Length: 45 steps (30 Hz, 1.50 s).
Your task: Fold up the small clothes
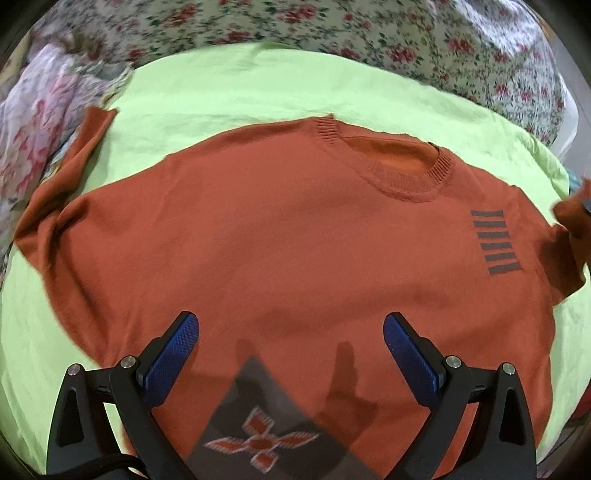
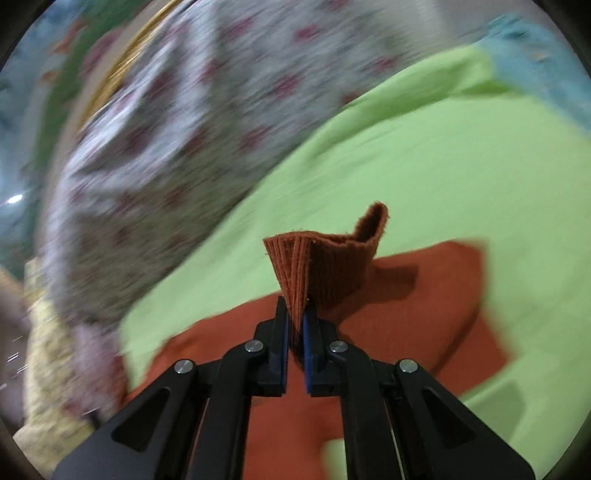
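Lime-green sheet (image 1: 258, 85) lies over floral bedspread (image 1: 406, 33)

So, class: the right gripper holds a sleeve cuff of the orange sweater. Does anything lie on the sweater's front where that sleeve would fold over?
Nothing visible does. The right gripper is shut on the sleeve cuff, and the orange sweater lies flat on the green sheet with its front bare. The open left gripper hovers over the hem, touching nothing.
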{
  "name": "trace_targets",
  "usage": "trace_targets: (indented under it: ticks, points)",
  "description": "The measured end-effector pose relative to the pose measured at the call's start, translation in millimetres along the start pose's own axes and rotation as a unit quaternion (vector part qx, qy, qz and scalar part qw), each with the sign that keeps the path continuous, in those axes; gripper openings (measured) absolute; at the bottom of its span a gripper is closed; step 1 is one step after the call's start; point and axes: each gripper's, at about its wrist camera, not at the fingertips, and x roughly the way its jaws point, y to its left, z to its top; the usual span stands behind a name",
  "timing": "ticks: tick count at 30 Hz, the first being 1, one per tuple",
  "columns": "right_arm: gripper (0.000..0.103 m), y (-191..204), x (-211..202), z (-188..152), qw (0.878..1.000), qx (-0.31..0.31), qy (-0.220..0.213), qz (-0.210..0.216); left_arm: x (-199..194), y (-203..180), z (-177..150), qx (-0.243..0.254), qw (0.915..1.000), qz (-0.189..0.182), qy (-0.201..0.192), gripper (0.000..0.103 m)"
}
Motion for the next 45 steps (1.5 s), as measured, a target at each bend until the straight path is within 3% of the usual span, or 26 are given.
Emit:
trace_targets:
  ticks: [4, 10, 14, 17, 19, 20, 21, 22, 28, 31, 33, 35, 37, 39, 41, 43, 45]
  points:
    - [0.007, 80.4, 59.2, -52.6, 0.992, -0.032, 0.075, 0.096, -17.7, 21.8, -14.2, -0.003, 0.9998, -0.018, -0.01, 0.1]
    - [0.007, 178.1, 131.9, -133.3, 0.964, -0.076, 0.182, 0.18, -31.0, 51.4, -31.0, -0.027, 0.9986, -0.045, -0.009, 0.1]
    - [0.007, 204.6, 167.3, -177.6, 0.95, -0.103, 0.234, 0.18, -30.2, 59.5, -34.9, -0.04, 0.9978, -0.052, -0.004, 0.1]
    - [0.011, 203.8, 186.3, -192.9, 0.947, -0.103, 0.256, 0.163, -25.7, 62.1, -31.5, -0.05, 0.9968, -0.062, 0.001, 0.1]
    - [0.018, 199.6, 197.8, -199.1, 0.944, -0.085, 0.283, 0.147, -18.9, 59.2, -25.7, -0.055, 0.9955, -0.076, 0.008, 0.1]
    - [0.03, 197.0, 201.7, -201.6, 0.941, -0.072, 0.297, 0.147, -15.8, 57.1, -22.5, -0.057, 0.9948, -0.083, 0.011, 0.1]
    - [0.04, 192.1, 203.4, -198.3, 0.94, -0.063, 0.3, 0.151, -11.2, 54.3, -18.7, -0.058, 0.9938, -0.093, 0.014, 0.1]
    - [0.043, 189.1, 199.3, -195.9, 0.941, -0.06, 0.293, 0.156, -6.2, 51.9, -15.1, -0.06, 0.9927, -0.103, 0.018, 0.1]
    - [0.043, 173.9, 174.5, -162.4, 0.962, -0.04, 0.227, 0.147, 39.5, 35.4, 11.4, -0.1, 0.9812, -0.153, 0.061, 0.1]
    - [0.043, 152.7, 150.8, -148.6, 0.971, -0.02, 0.198, 0.132, 51.3, 23.6, 25.7, -0.105, 0.9818, -0.151, 0.049, 0.099]
    - [0.043, 137.4, 135.2, -141.4, 0.977, -0.006, 0.179, 0.114, 54.3, 15.2, 33.2, -0.094, 0.9832, -0.153, 0.033, 0.078]
    - [0.043, 121.1, 120.8, -136.2, 0.981, 0.009, 0.165, 0.1, 56.8, 5.7, 40.0, -0.071, 0.9843, -0.158, 0.033, 0.003]
    - [0.043, 104.9, 106.5, -132.2, 0.985, 0.024, 0.148, 0.085, 49.5, 3.3, 41.4, -0.062, 0.9827, -0.173, 0.027, 0.006]
    - [0.043, 94.2, 96.7, -128.1, 0.988, 0.031, 0.134, 0.072, 20.4, 9.9, 43.5, -0.049, 0.9844, -0.168, -0.018, 0.005]
    - [0.043, 85.3, 85.9, -121.5, 0.991, 0.031, 0.116, 0.053, 4.5, 26.5, 43.1, -0.057, 0.9838, -0.166, -0.038, 0.005]
    - [0.043, 76.5, 75.6, -114.8, 0.994, 0.027, 0.1, 0.04, 6.2, 47.6, 39.8, -0.06, 0.9877, -0.138, -0.04, 0.005]
    - [0.044, 66.5, 68.0, -106.9, 0.996, 0.022, 0.081, 0.017, 20.7, 68.1, 34.8, -0.077, 0.9894, -0.123, -0.015, 0.005]
